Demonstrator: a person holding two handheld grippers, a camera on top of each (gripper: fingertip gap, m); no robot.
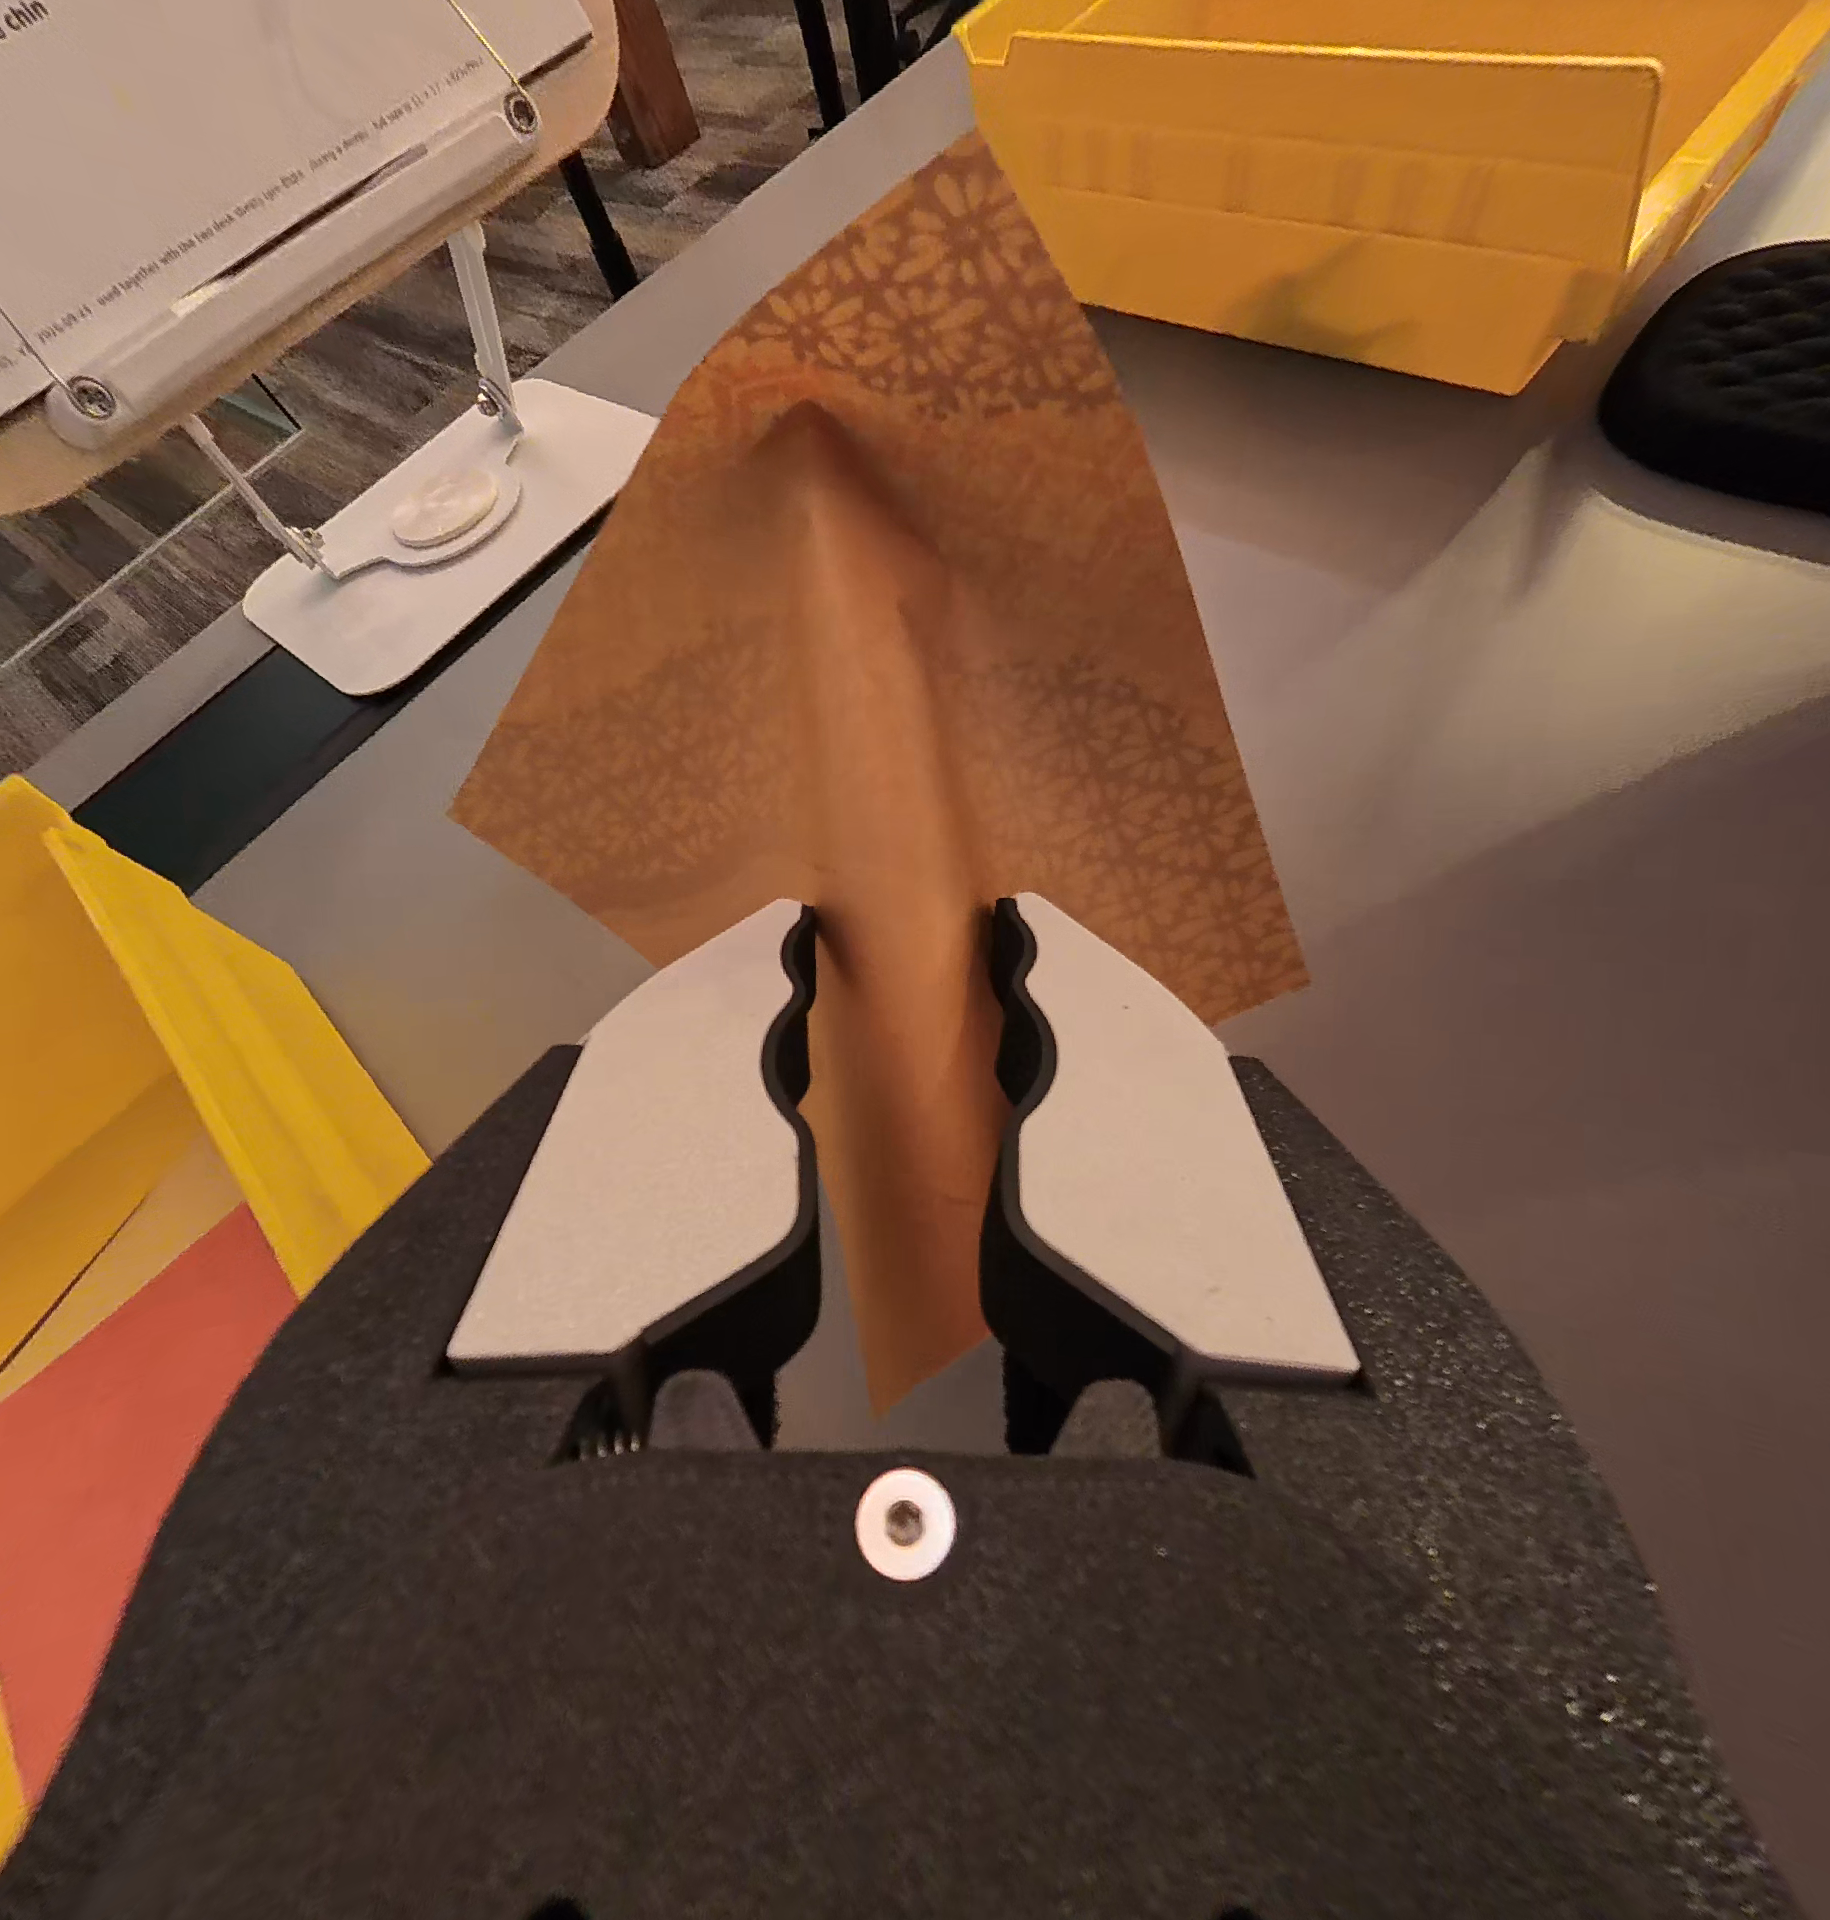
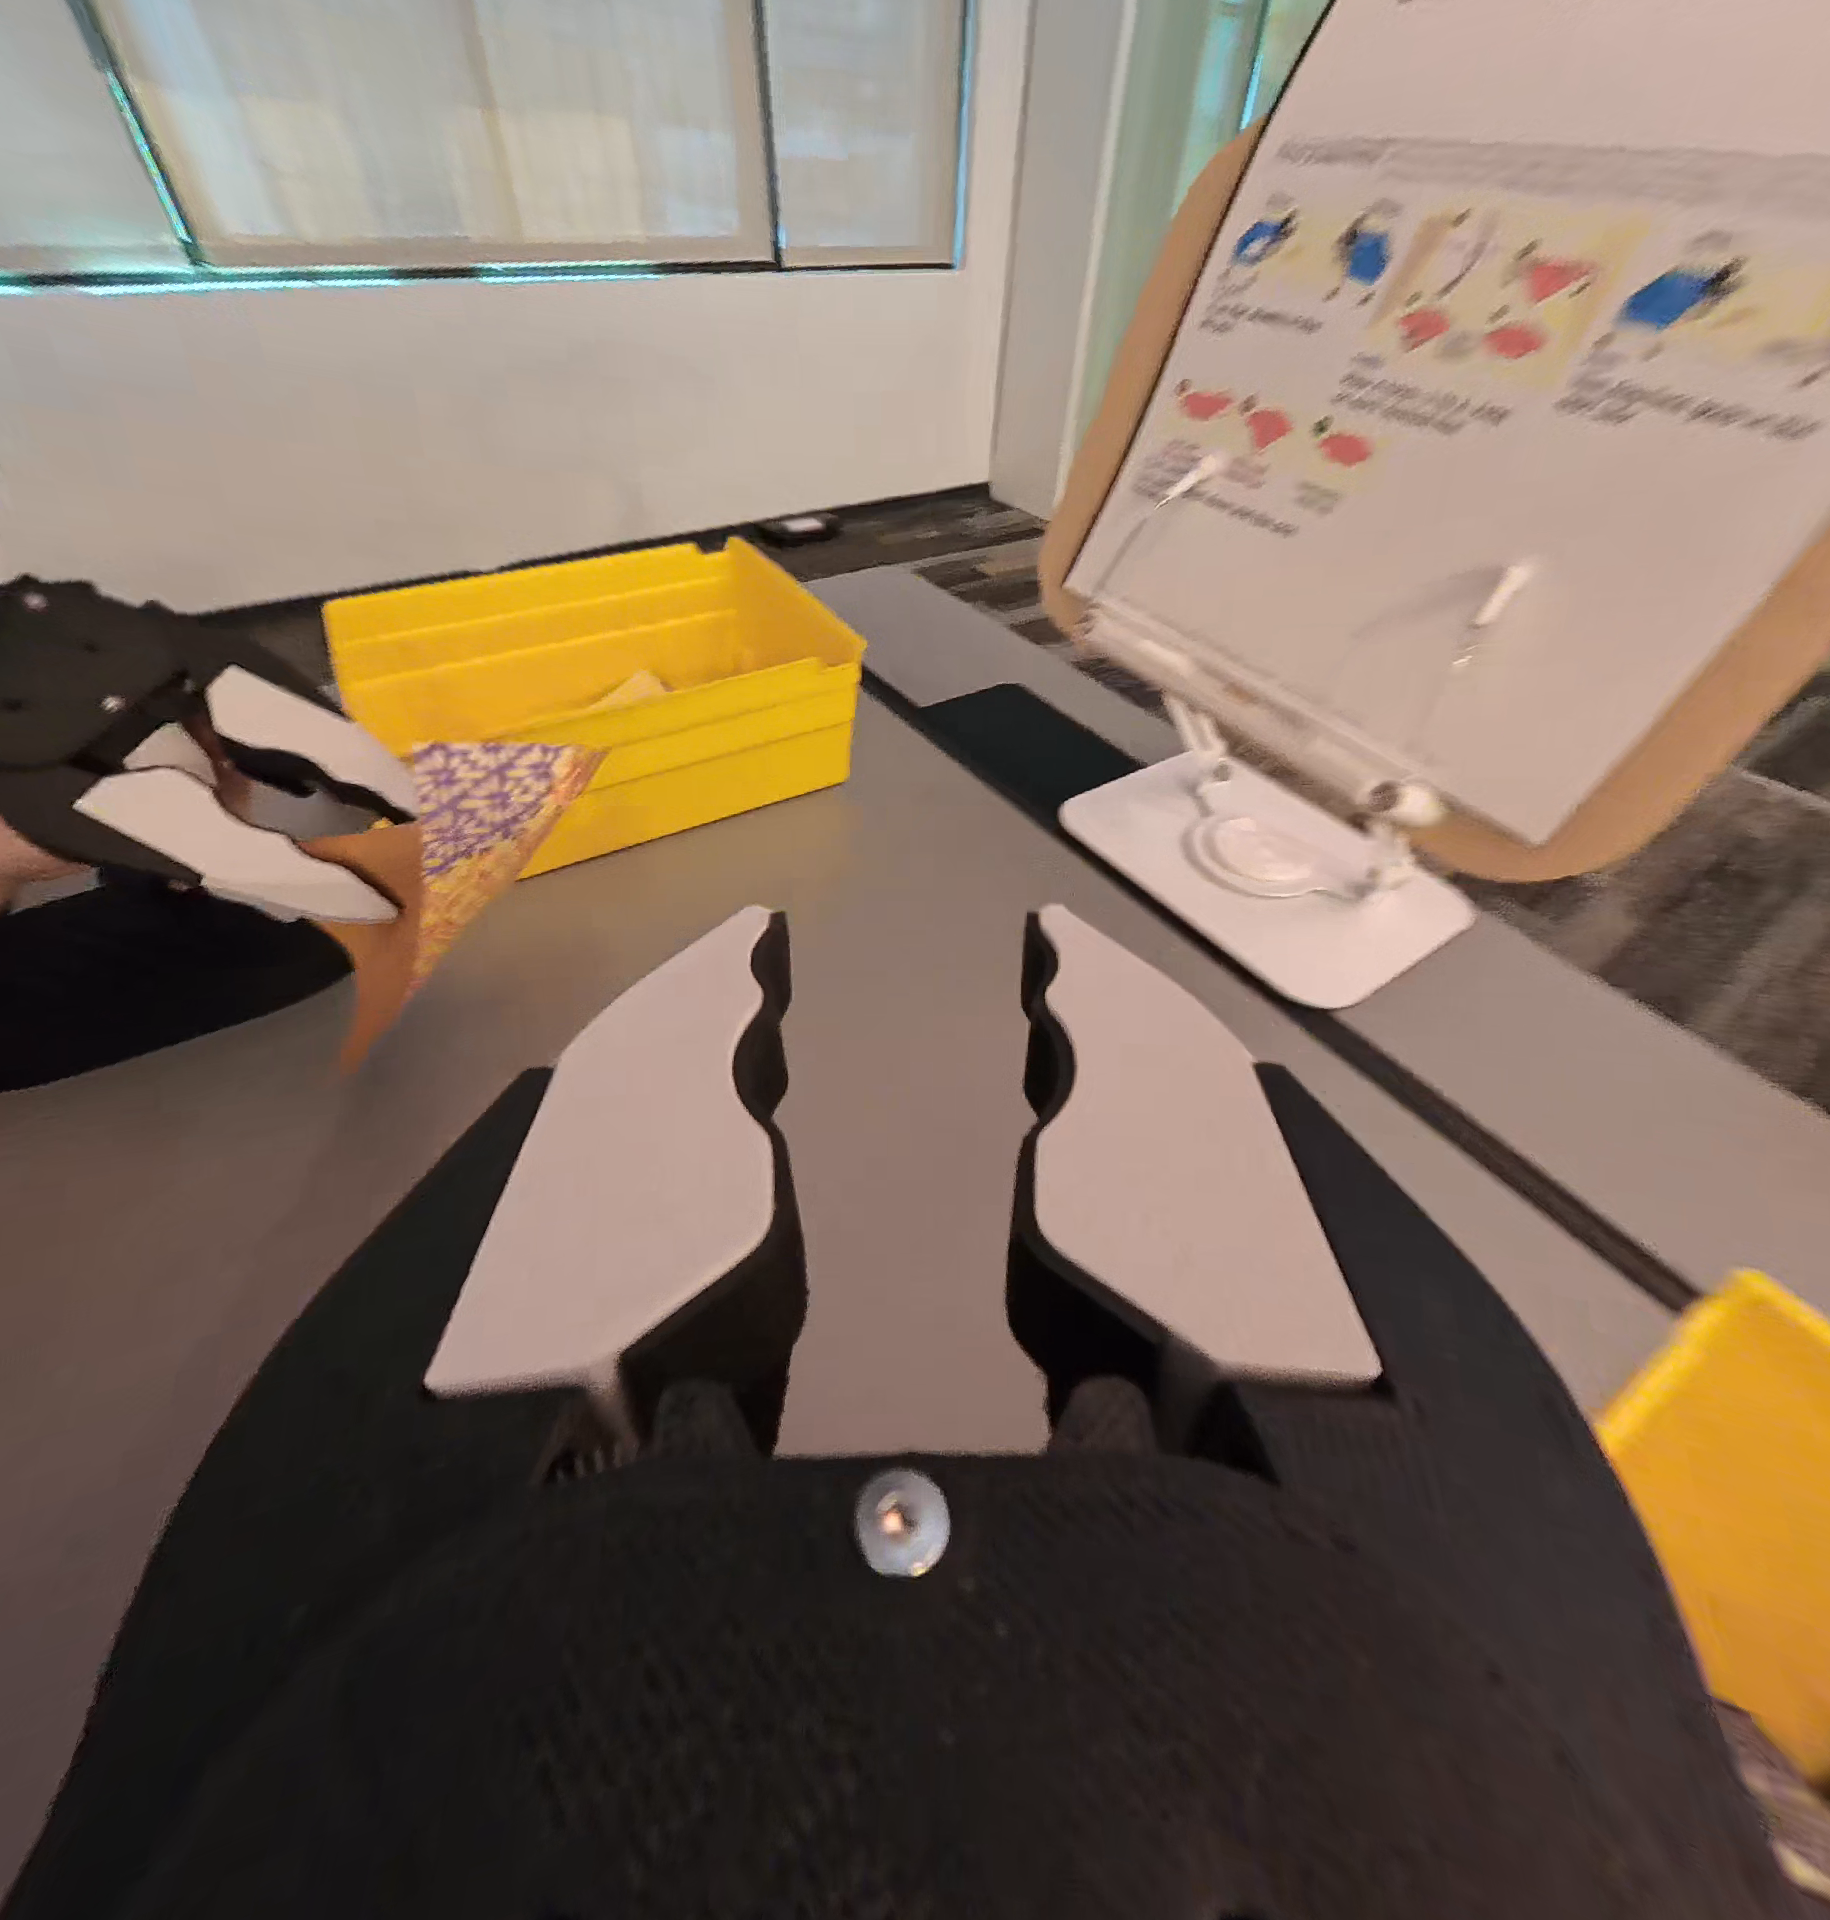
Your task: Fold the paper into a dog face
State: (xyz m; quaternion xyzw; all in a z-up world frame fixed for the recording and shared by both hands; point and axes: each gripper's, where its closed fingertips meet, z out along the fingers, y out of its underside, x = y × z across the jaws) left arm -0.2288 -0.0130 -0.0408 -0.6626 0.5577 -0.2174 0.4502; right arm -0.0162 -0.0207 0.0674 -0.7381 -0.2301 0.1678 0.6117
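Note:
A brown origami paper (image 1: 890, 623) with a faint flower pattern runs between the fingers of my left gripper (image 1: 906, 914). The gripper is shut on it and holds it above the grey table (image 1: 1513, 883), buckled into a ridge. In the right wrist view the same paper (image 2: 475, 831) shows a purple and yellow patterned side, and the left gripper (image 2: 402, 860) holds it at the far left. My right gripper (image 2: 906, 920) is open and empty, over the bare table (image 2: 890, 1195).
A yellow bin (image 1: 1306, 208) stands behind the paper; it also shows in the right wrist view (image 2: 599, 707). A second yellow bin (image 1: 111, 1039) holds red paper (image 1: 111, 1403). An instruction sheet on a white stand (image 2: 1513, 468) stands at the table edge. A black pad (image 1: 1763, 384) lies at the right.

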